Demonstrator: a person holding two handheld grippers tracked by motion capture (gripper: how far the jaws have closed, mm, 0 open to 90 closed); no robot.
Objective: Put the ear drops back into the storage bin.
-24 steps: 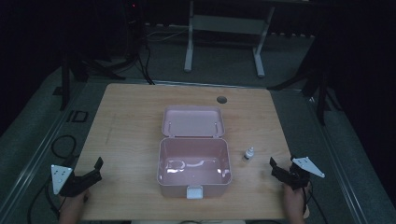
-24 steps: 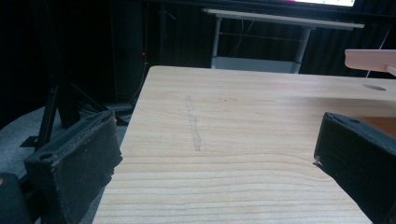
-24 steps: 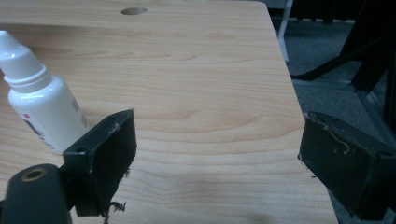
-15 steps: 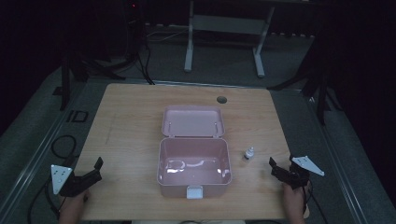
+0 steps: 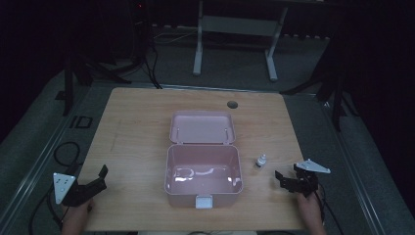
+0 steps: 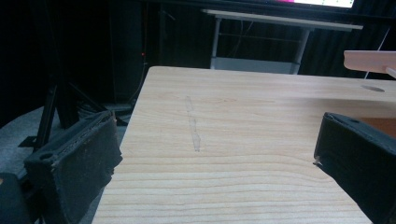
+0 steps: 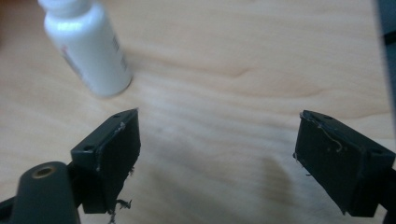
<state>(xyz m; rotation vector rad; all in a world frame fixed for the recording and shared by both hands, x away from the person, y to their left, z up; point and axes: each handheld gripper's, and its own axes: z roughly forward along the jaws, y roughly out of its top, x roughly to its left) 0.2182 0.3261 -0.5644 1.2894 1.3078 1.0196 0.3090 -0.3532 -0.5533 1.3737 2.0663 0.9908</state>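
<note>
Almost nothing has changed over the last instant: my right hand-held gripper point(image 5: 288, 182) sits at the near right of the worktop point(image 5: 137, 127) just as it did a moment ago, and my left hand-held gripper point(image 5: 93, 182) has not left the near left corner. I read that as the reach not having started yet.

The small white bottle point(image 5: 261, 161) stands upright, just right of the open pink box point(image 5: 203, 193) and a little farther away than my right hand-held gripper, touching neither. Both pairs of jaws are spread wide with nothing between them.

The high view gives me the whole layout: the box with its lid thrown back toward the far side, the bottle beside it. My right gripper view adds what that one cannot: the bottle point(image 7: 88, 51) close up, off to the upper left of my jaws rather than between them, so I judge I must swing toward it before closing. My left gripper view looks across bare wood, with the box lid's edge point(image 6: 371, 60) at far right.
</note>
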